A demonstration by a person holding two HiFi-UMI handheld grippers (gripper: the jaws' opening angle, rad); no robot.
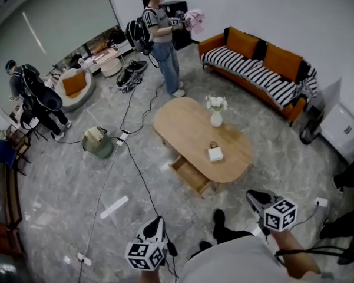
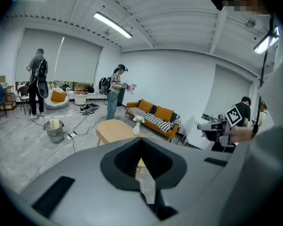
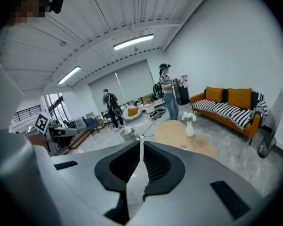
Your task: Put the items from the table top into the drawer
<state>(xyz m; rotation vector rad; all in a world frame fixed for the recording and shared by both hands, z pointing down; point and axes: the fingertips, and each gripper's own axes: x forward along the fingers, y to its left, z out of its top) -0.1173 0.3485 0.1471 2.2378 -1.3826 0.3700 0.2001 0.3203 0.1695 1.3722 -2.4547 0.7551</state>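
Note:
An oval wooden coffee table (image 1: 182, 122) stands mid-room. On it are a white vase of flowers (image 1: 216, 118), a small white box (image 1: 215, 154) and a small brown ring-like item (image 1: 213, 145). A drawer (image 1: 190, 174) hangs open under the table's near side. My left gripper (image 1: 156, 223) and right gripper (image 1: 253, 194) are both short of the table, pointing toward it. Both are shut, with nothing between the jaws. From the left gripper (image 2: 141, 140) I see the table (image 2: 114, 130) and vase (image 2: 136, 127); from the right gripper (image 3: 141, 142), the table (image 3: 174, 131) and vase (image 3: 190, 128).
An orange sofa (image 1: 253, 63) with a striped throw lines the far wall. One person (image 1: 162, 37) stands beyond the table, another (image 1: 35, 99) at the left. Cables (image 1: 132, 158), a green bucket (image 1: 99, 143) and a white cabinet (image 1: 344, 128) are on the floor.

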